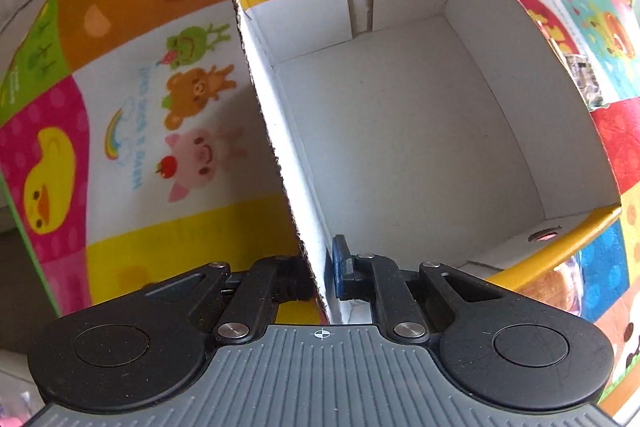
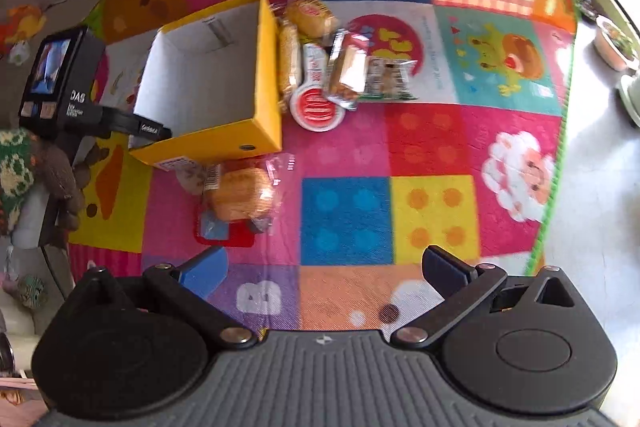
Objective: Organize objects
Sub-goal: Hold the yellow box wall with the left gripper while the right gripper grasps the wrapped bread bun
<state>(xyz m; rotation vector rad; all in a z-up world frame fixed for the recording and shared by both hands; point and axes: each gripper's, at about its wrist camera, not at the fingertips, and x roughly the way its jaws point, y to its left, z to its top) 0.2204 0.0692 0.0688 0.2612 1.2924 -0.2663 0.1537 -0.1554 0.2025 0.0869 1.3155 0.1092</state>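
L gripper (image 1: 320,267) pinching box (image 1: 400,115) wall | R gripper (image 2: 324,277) spread | mat (image 2: 348,219) txt "like you Buddy"

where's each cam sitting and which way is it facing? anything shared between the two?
Left wrist: on the left gripper, looking steeply down into the yellow box; its fingers clamp the box's near wall.
Right wrist: on the right gripper, jaws open, looking down at the play mat and wrapped snacks.
Shared: yellow box, mat; the right view also shows the left gripper.
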